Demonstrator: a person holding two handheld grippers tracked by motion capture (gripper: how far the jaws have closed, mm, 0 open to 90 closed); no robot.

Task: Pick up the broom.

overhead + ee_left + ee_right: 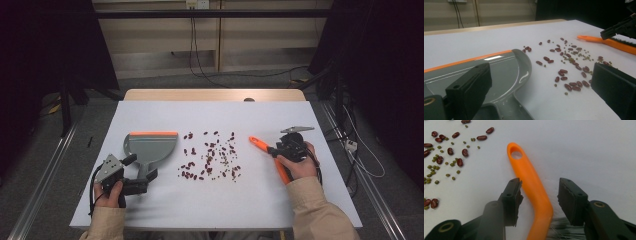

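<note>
A: Logging item one: left gripper (pixel 141 170).
B: Resting at the near left of the white table sheet (pixel 240 205). Standing with jaws wide apart, clamping nothing. Straddling the stem of the grey plastic dustpan with an orange front lip (pixel 150 147), pads clear of it on both sides.

A: Placing the dustpan?
B: Lying flat at left, lip pointing far, stem pointing near.

A: Logging item two: right gripper (pixel 276 149).
B: Sitting at right, jaws parted around the curved orange plastic brush handle (pixel 531 177). Touching it with one pad, leaving a gap at the other; not yet clamping.

A: Placing the brush?
B: Lying on the sheet at right, looped handle end pointing far and left, grey bristles (pixel 564 230) showing beside the near end.

A: Logging item three?
B: Scattered dark red beans and small green beans (pixel 210 157), lying loose at centre between dustpan and brush handle.
</note>
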